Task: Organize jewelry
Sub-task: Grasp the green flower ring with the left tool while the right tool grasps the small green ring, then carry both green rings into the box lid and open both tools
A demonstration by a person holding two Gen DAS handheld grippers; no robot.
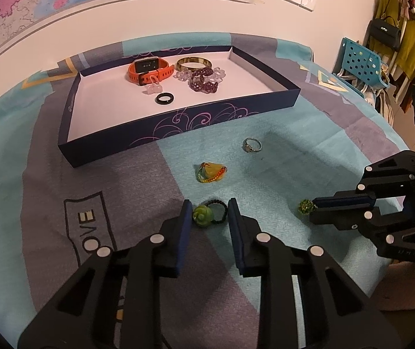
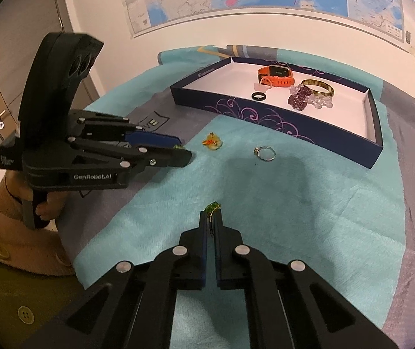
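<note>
Left hand-held gripper [image 2: 182, 151], "GenRobot.AI" label [image 2: 92, 176]

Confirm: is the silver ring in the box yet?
Out. The silver ring lies on the cloth in front of the box.

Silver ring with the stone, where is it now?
The silver ring lies on the teal cloth, just outside the dark blue tray's front wall, beyond the yellow beaded charm.
</note>
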